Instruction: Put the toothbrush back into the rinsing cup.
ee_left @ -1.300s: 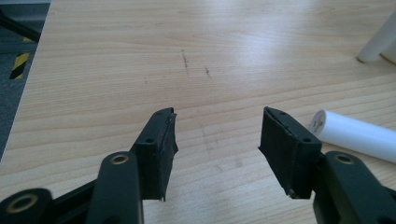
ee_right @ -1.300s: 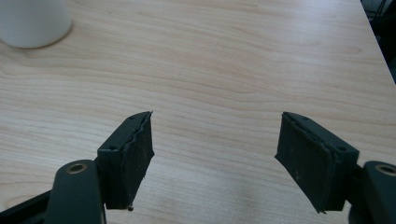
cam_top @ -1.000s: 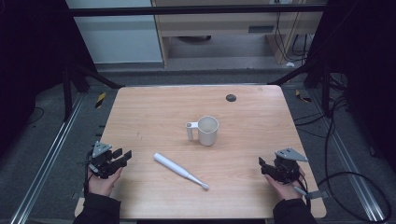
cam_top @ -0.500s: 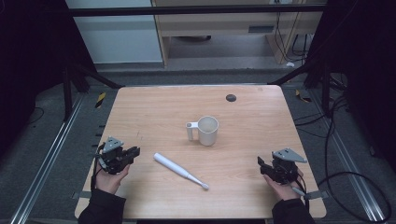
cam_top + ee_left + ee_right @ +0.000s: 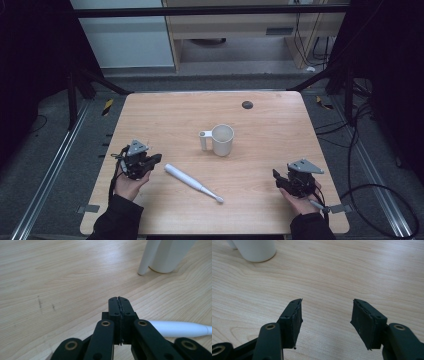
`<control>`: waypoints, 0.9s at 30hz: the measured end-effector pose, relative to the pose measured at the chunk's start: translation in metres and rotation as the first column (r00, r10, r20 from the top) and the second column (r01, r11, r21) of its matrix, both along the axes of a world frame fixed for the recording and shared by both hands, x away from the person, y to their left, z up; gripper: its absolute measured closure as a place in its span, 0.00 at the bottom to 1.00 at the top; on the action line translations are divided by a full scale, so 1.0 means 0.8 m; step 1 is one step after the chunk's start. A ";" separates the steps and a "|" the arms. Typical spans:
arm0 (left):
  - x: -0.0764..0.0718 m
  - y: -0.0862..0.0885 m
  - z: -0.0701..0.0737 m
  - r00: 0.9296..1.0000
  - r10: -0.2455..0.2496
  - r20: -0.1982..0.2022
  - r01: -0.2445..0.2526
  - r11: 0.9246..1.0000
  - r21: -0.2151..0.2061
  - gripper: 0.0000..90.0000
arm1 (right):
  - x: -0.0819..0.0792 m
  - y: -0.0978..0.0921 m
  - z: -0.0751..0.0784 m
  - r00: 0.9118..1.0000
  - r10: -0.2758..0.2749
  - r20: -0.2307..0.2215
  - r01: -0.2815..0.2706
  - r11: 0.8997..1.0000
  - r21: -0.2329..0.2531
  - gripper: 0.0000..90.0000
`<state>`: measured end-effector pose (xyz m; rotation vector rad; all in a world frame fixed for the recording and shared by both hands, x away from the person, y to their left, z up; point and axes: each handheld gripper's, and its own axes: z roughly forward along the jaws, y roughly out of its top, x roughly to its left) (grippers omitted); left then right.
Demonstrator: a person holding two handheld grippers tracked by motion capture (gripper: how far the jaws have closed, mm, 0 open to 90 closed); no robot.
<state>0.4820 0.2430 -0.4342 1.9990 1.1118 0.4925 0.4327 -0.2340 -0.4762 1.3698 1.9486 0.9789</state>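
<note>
A: High view, status?
B: The toothbrush point(image 5: 192, 183) lies flat on the table point(image 5: 280, 125), diagonal, its thick end just beside the left gripper point(image 5: 156, 159). The mug point(image 5: 220, 139) stands upright behind it. The right gripper point(image 5: 275, 178) sits well apart, at the table's right front.

A: Left gripper view?
B: Jaws pressed together, nothing between them. The toothbrush point(image 5: 180, 328) lies just right of the jaws; the mug point(image 5: 165, 255) is ahead.

A: Right gripper view?
B: Jaws spread wide over bare wood, holding nothing. The mug point(image 5: 254, 248) is at upper left.
</note>
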 end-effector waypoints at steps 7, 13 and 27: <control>0.013 -0.025 -0.015 0.997 -0.056 -0.057 0.058 0.997 0.048 0.99 | 0.001 0.002 -0.001 1.000 0.007 -0.004 -0.007 1.000 0.000 0.46; 0.021 -0.042 -0.029 0.991 -0.090 -0.101 0.099 0.991 0.086 0.99 | 0.001 0.003 -0.003 1.000 0.012 -0.002 -0.012 1.000 -0.010 0.45; 0.025 -0.047 -0.042 0.983 -0.115 -0.145 0.132 0.985 0.114 0.99 | 0.002 0.002 -0.004 1.000 0.015 -0.008 -0.015 1.000 -0.014 0.44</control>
